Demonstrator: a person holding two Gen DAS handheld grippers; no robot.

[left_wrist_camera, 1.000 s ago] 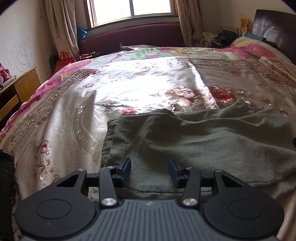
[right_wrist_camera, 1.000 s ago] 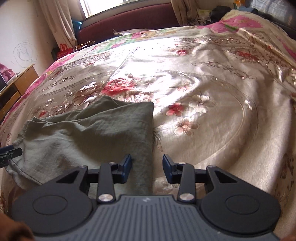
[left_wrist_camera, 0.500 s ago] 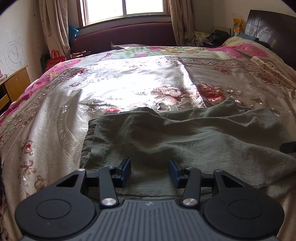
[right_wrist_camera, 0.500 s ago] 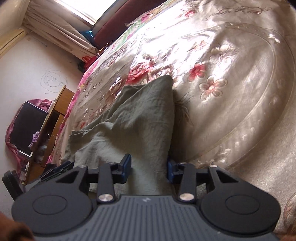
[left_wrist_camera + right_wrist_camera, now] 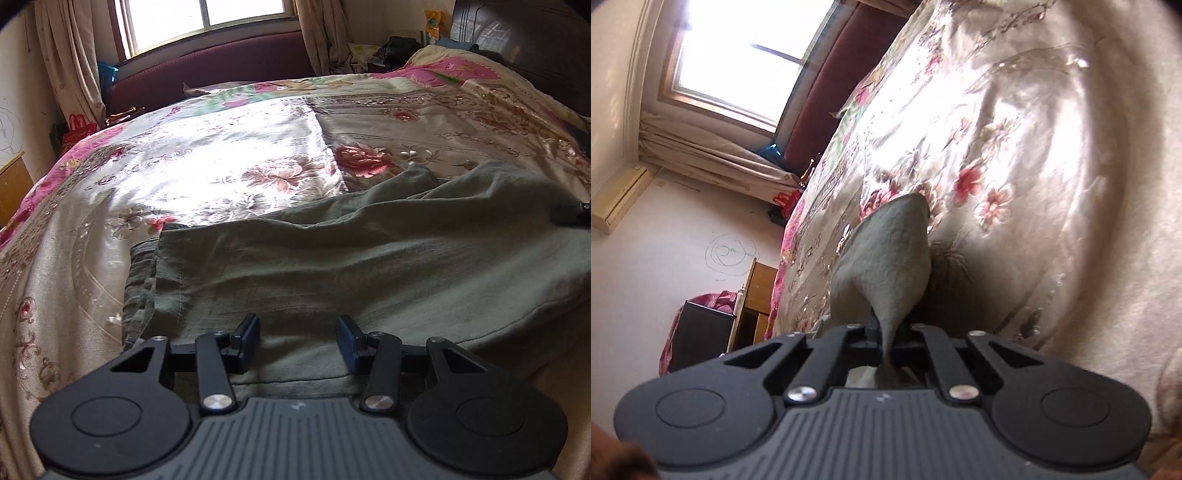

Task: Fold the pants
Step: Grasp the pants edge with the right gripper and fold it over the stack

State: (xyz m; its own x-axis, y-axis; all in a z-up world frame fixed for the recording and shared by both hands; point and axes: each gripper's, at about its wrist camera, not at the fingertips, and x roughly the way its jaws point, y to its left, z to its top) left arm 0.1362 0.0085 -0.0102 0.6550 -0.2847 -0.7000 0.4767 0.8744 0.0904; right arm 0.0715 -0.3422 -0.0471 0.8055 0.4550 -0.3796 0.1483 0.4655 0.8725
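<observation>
Olive-green pants (image 5: 332,266) lie spread on the floral satin bedspread (image 5: 207,155) as your left claw (image 5: 299,338) hovers wide open just above their near edge, while your right claw (image 5: 886,334), rolled sideways, pinches a bunched fold, apparently lifted off the bed.

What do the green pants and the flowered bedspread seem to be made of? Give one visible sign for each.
Pants: probably matte woven cotton or linen; soft creases, no shine, and the cloth bunches where the right gripper pinches it. Bedspread: likely satin-type fabric; it glares under window light, with raised floral patterning.
</observation>
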